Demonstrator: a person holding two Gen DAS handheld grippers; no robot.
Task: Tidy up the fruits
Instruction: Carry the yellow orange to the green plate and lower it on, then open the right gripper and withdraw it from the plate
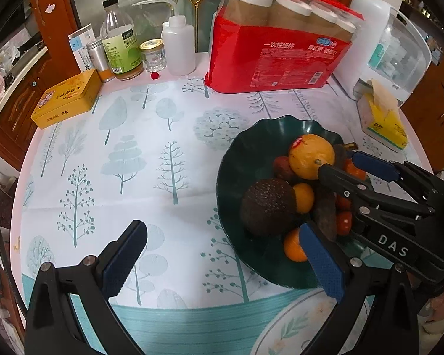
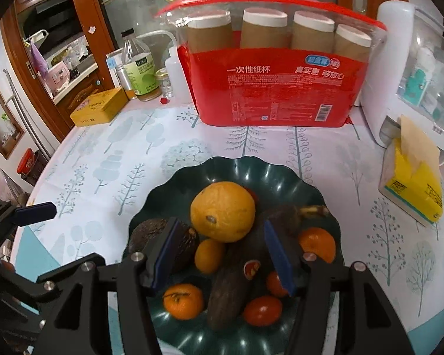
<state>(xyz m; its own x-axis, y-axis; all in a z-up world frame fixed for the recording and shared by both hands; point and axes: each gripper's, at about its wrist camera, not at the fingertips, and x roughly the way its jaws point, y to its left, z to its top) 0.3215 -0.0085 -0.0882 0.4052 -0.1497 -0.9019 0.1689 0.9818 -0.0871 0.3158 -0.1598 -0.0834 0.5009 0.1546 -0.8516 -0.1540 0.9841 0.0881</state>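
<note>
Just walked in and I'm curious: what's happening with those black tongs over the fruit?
A person is sorting fruit with a pair of tongs in each hand. The right tongs hang open over the dark green bowl, above the blackened banana, gripping nothing. The left tongs are open too, beside the bowl over the tablecloth.

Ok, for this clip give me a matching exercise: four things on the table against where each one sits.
Things:
1. avocado
2. yellow tin
3. tissue box
4. paper cup pack

Places:
A. right edge of the table
B. standing behind the green bowl
C. inside the green bowl
D. far left, by the bottles

Pairs: 1-C, 2-D, 3-A, 4-B
</note>
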